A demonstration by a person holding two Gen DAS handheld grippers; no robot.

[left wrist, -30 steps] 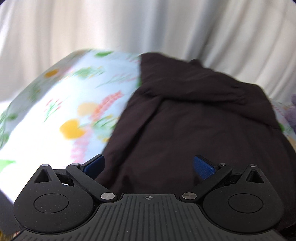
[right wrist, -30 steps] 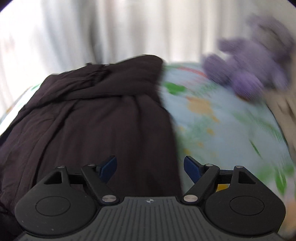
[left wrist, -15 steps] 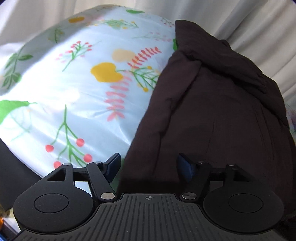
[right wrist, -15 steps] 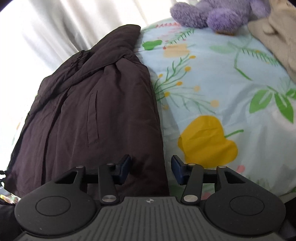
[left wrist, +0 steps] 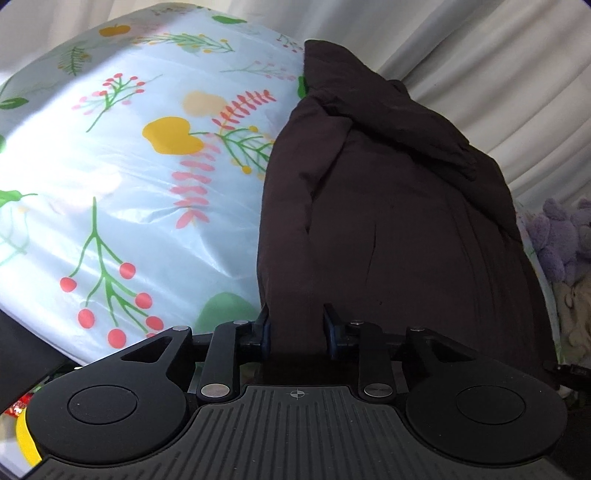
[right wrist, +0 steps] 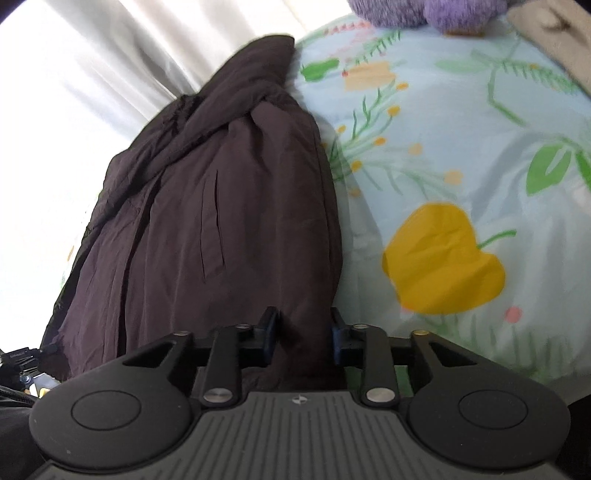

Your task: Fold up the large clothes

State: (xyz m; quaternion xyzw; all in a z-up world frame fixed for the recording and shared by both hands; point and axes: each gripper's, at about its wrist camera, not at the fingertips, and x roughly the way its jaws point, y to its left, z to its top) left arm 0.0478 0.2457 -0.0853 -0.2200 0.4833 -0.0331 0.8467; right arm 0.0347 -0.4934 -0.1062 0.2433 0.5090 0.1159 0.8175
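Both tongs grip the near hem of the dark jacket (left wrist: 388,221), which lies lengthwise down the middle of the bed, its hem at the near edge and its collar toward the far edge by the curtain (left wrist: 498,74). The left gripper (left wrist: 295,326) pinches the hem's left corner, and the right gripper (right wrist: 303,328) pinches the right corner, with cloth bunched between the blue pads of each. This looks like the start of a fold: the next move probably calls for lifting both corners together and carrying them toward the collar evenly, so the hem stays straight. The jacket is thin, matte and creased, with a slit pocket. The sheet (left wrist: 110,184) under it is glossy pale blue with a floral print. At the far right corner sits a fuzzy purple stuffed toy (right wrist: 424,11).
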